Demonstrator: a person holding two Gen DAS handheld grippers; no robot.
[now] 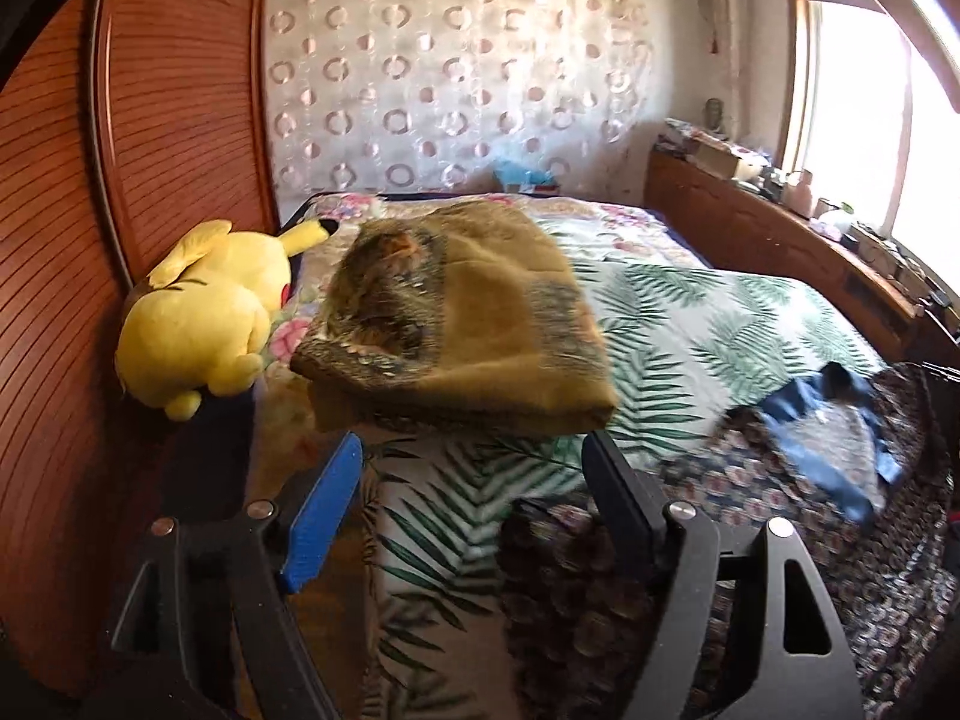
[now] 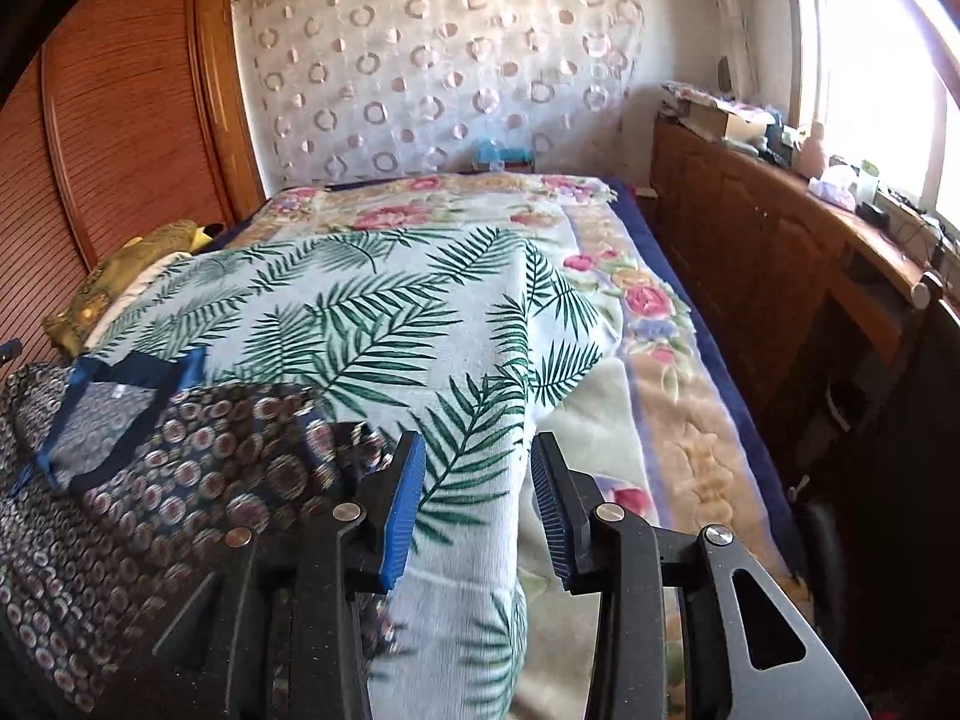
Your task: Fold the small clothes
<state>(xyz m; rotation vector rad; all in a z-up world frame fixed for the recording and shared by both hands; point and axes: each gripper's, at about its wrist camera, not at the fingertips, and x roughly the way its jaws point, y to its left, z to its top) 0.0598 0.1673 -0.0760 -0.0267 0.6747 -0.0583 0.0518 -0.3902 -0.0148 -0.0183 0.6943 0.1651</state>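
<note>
Bedroom bed (image 2: 654, 420), patterned garment (image 2: 180, 480), both grippers (image 1: 474, 480) (image 2: 474, 504) parted, empty, no legible writing

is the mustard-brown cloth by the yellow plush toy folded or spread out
Folded: the mustard-brown cloth lies as a compact stack with layered edges on the bed, beside the yellow plush toy.

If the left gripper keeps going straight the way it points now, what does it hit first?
Likely the palm-leaf cloth on the bed, just short of the folded olive garment. The left gripper is open and empty; depth is uncertain.
</note>
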